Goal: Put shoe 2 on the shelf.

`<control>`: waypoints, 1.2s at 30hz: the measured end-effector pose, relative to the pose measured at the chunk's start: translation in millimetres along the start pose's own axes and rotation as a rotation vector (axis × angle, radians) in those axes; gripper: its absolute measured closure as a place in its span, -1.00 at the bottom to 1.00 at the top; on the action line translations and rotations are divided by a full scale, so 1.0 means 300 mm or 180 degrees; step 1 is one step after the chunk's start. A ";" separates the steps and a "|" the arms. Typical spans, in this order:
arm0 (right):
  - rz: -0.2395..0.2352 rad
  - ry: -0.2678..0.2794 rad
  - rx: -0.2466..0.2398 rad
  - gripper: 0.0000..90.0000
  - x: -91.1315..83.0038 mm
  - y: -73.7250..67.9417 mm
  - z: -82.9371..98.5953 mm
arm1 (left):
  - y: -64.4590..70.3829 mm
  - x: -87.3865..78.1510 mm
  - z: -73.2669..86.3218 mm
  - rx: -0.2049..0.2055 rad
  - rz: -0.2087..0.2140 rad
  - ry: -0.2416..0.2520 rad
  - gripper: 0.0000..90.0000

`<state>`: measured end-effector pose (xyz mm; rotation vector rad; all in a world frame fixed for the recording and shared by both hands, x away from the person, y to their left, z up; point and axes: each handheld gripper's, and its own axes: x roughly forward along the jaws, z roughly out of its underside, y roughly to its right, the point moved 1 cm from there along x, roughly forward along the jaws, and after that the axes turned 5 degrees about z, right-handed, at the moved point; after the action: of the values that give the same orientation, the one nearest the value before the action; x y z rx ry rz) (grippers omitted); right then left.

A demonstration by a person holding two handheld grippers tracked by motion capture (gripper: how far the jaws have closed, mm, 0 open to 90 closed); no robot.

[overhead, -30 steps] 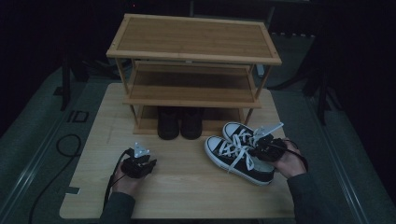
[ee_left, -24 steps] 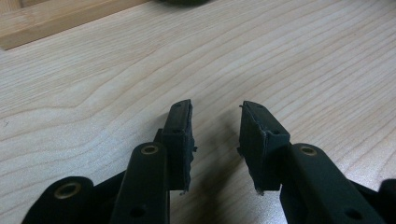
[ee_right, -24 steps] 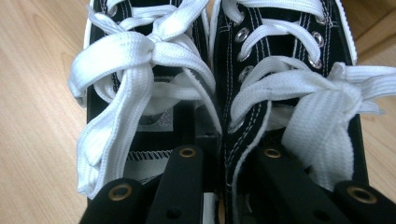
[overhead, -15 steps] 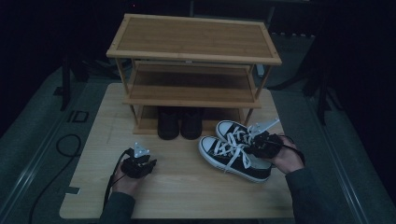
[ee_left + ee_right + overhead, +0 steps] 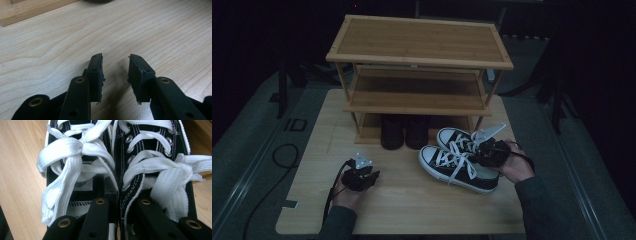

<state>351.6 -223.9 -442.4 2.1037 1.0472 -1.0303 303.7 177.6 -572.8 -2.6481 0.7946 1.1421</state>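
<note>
High view: the pair of black sneakers (image 5: pixel 459 161) lies on the tabletop (image 5: pixel 412 200) just in front of the wooden shoe rack (image 5: pixel 419 75), right of the black shoes (image 5: pixel 404 132) under it. The right gripper (image 5: pixel 488 150) sits at the sneakers' heels; the left gripper (image 5: pixel 360 175) rests well apart.

Left gripper view: jaws apart, holding nothing over bare wood.

Right gripper view: jaws clamp the sneakers' adjoining inner walls, one jaw inside each shoe.

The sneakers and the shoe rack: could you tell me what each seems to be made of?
The sneakers look like black canvas with white stitching, metal eyelets, flat woven white laces and, probably, white rubber soles. The shoe rack looks like light bamboo or wood, smooth, with fine straight grain.
</note>
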 end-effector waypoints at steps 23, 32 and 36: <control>-0.0147 0.0093 -0.0203 0.91 -0.028 -0.035 -0.097 | 0.003 -0.002 0.002 -0.0004 0.0000 -0.0003 0.43; -0.0191 0.0100 -0.0315 0.91 -0.043 -0.058 -0.142 | 0.003 -0.002 0.002 -0.0004 -0.0002 -0.0005 0.43; -0.0186 0.0105 -0.0337 0.91 -0.049 -0.063 -0.157 | 0.003 -0.002 0.002 0.0000 -0.0001 -0.0001 0.43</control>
<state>347.9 -184.4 -407.4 2.0221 1.1601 -0.9493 302.6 177.3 -572.8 -2.6479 0.7940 1.1424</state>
